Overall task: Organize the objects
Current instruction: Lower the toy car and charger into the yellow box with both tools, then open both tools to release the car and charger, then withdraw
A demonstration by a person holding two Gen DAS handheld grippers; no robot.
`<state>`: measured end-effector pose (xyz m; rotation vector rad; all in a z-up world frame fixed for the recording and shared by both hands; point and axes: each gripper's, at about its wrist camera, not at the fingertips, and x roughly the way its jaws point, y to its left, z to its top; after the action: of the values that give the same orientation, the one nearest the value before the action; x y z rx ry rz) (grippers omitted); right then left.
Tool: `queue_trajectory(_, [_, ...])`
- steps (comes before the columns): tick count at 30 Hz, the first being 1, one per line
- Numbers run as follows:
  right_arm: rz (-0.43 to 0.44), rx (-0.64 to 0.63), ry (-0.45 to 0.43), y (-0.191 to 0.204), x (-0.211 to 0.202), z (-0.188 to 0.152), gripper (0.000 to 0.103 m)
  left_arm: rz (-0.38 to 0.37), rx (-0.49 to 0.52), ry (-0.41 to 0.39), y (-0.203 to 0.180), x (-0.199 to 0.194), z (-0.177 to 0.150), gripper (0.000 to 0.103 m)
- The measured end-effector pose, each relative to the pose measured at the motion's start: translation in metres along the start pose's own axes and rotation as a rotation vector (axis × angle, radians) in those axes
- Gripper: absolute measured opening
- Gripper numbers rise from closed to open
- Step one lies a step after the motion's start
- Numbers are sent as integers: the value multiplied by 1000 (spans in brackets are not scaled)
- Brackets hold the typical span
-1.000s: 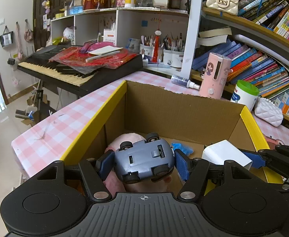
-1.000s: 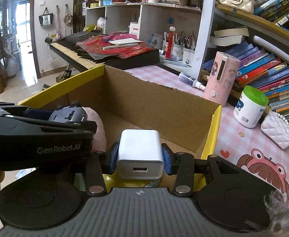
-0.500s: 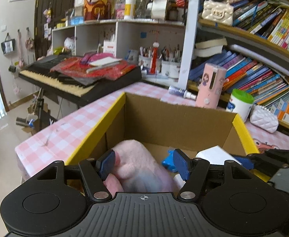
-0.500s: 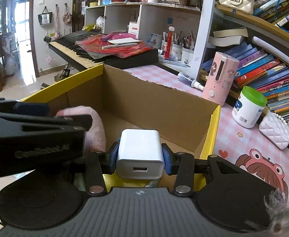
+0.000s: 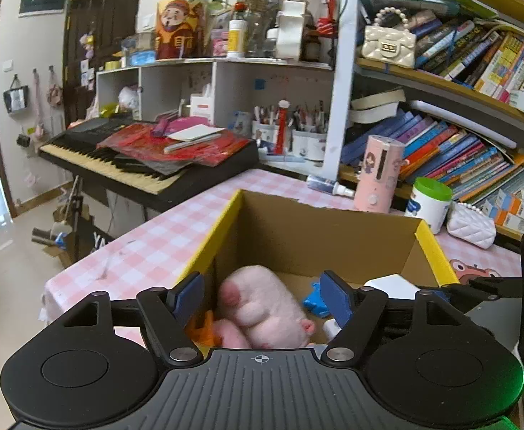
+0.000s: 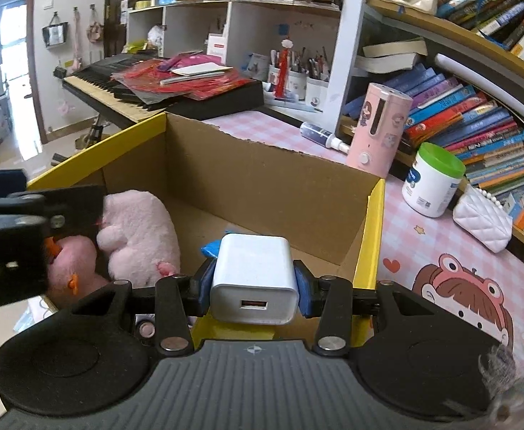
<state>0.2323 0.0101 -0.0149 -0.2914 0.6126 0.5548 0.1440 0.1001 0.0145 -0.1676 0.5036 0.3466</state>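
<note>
- The left tongs (image 5: 260, 297) are now seen spread wide and empty; the grey toy car gripped between them a second ago is gone from the blue pads, and it cannot be made out in the box from either view.
- By that release the car is judged delivered, so the left side's share of this step looks finished, and the charger is taken to be the next item due.
- The right tongs (image 6: 255, 283) are closed on the white USB charger (image 6: 253, 277), squeezed at both flanks, its port facing the camera, held above the near rim of the cardboard box (image 6: 262, 175).
- In the left view the charger (image 5: 393, 281) is seen at about 3 o'clock, just over the box's yellow right edge.
- The charger is a smooth, rounded white block, unmarked and upright.
- Farther in, a pink plush toy (image 5: 265, 308) is lying on the box (image 5: 319, 229) floor at 9 o'clock in the right view, with a blue scrap (image 5: 312, 299) beside it.
- Beyond the box, a pink cylinder (image 6: 378, 125) and a green-lidded jar (image 6: 432, 179) stand on the checked counter (image 5: 147, 251).
</note>
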Motion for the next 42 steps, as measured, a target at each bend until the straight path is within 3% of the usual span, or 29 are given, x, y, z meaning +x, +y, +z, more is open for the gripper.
queue_trajectory(6, [-9, 82, 3, 2, -7, 2, 44, 6, 5, -17, 11, -14, -1, 79])
queue_trajectory(14, [-36, 115, -75, 12, -37, 2, 56, 15, -14, -40, 26, -30, -3, 85])
queue_trajectory(19, [-86, 149, -111, 13, -60, -5, 59, 3, -20, -46, 31, -40, -8, 89])
queue_trajectory(24, [-158, 163, -129, 18, -83, -17, 71, -28, -25, -36, 35, -49, -16, 93])
queue_trajectory(29, [-216, 192, -112, 26, -100, -29, 87, -48, -17, -22, 40, -60, -25, 99])
queue_trajectory(35, [-289, 290, -64, 33, -121, -52, 93, -60, -12, 15, 48, -74, -40, 99])
queue_trajectory(42, [-380, 294, -46, 50, -149, -81, 101, -102, 36, 63, 47, -89, -57, 100])
